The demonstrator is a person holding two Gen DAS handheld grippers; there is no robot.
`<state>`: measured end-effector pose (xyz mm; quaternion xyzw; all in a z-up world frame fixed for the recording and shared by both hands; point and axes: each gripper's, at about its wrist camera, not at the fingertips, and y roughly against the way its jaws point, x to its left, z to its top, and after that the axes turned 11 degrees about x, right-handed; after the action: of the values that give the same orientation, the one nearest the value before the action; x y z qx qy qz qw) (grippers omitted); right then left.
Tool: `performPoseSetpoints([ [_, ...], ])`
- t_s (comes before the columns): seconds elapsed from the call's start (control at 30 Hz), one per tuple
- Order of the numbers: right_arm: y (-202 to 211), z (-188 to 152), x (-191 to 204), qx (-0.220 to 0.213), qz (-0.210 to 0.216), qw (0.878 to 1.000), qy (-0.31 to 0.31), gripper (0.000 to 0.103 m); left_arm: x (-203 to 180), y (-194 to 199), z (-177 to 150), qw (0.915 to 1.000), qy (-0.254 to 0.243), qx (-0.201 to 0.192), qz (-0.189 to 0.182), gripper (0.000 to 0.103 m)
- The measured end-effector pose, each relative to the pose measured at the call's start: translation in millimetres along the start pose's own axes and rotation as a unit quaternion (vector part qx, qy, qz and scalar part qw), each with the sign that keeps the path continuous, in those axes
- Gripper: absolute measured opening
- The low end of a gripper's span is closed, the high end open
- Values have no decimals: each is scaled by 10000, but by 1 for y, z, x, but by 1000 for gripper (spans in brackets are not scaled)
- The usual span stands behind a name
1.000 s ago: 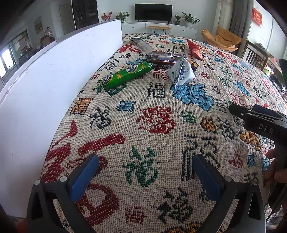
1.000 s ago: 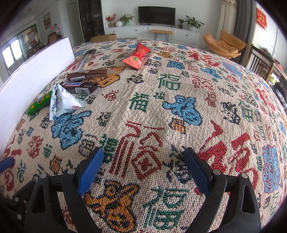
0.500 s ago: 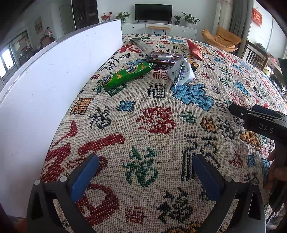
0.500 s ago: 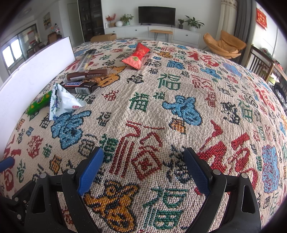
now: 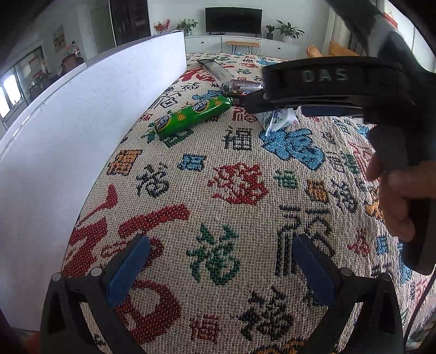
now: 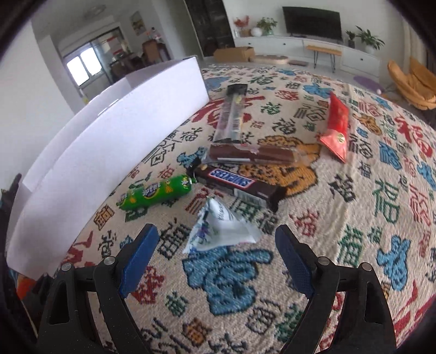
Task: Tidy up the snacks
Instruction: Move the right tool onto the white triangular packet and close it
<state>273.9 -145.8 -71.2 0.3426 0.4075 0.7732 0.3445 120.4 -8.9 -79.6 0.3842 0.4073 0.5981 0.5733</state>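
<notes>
Snacks cluster mid-frame in your right wrist view: green roll [image 6: 156,192] at left, white packet [image 6: 222,230] between your right gripper's [image 6: 216,257] spread fingers, Snickers bar [image 6: 235,185] behind. In the left view, your left gripper [image 5: 218,269] gapes empty; the right tool hides most of the packet.

Beyond your patterned tablecloth [image 6: 340,190] you face a bright living room: a dark television [image 6: 312,19] above a white cabinet [image 6: 286,43], potted plants [image 6: 368,38], an orange armchair [image 6: 411,81], daylit windows [image 6: 81,66] at left.
</notes>
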Motion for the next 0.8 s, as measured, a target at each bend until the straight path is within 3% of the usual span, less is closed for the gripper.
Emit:
performPoseSetpoints([
  [0.17, -24, 10, 8, 272, -454, 9985, 108, 85, 0, 0, 0, 10000, -1, 0, -1, 103],
  [0.23, -23, 5, 6, 216, -717, 9971, 118, 53, 0, -1, 1, 10000, 1, -3, -2, 103],
  [0.4, -1, -5, -8, 51, -472, 9989, -15, 40, 0, -1, 1, 10000, -2, -1, -4, 103],
  [0.63, 48, -41, -26, -200, -828, 9961, -214, 40, 0, -1, 2, 10000, -1, -5, -2, 103],
  [0.8, 70, -77, -47, -95, -1486, 9880, -412, 41, 0, -1, 0, 10000, 3, -8, 2, 103],
])
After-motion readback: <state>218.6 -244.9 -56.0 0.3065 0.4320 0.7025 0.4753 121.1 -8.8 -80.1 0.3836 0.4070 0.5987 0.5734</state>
